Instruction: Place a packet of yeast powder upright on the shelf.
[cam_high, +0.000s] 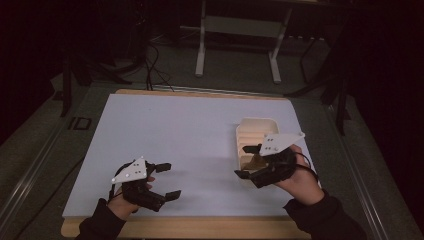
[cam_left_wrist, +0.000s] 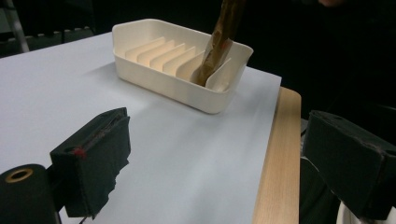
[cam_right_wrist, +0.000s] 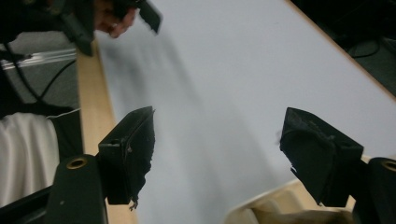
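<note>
While you are working over the white table sheet (cam_high: 190, 140), which is lying on a wooden board (cam_high: 200, 227) showing along your near edge, both tools are sitting low near that edge. Largest thing after the sheet: the cream slotted tray (cam_high: 248, 131), lying just ahead of and partly under your right gripper (cam_high: 248, 161). In the left gripper view the tray (cam_left_wrist: 154, 77) is sitting well ahead of the jaws, up and slightly left of centre, ribs running across its floor.

Next, the grippers. Your right gripper is hovering over the tray's near end, jaws standing wide apart with nothing between them; in the right gripper view the tray rim (cam_right_wrist: 243, 212) is showing just below the jaws. Your left gripper (cam_high: 168, 180) is resting far off to the tray's left, jaws likewise spread, gripping nothing, bare sheet between them.

Smallest: a brown flat piece (cam_left_wrist: 217, 44), which is standing tilted in a slot at the tray's end nearest your right gripper, its lower end down among the ribs. From the high view the brown piece (cam_high: 256, 162) is sitting directly beneath the right gripper's open jaws; whether they are touching it, cannot tell.
</note>
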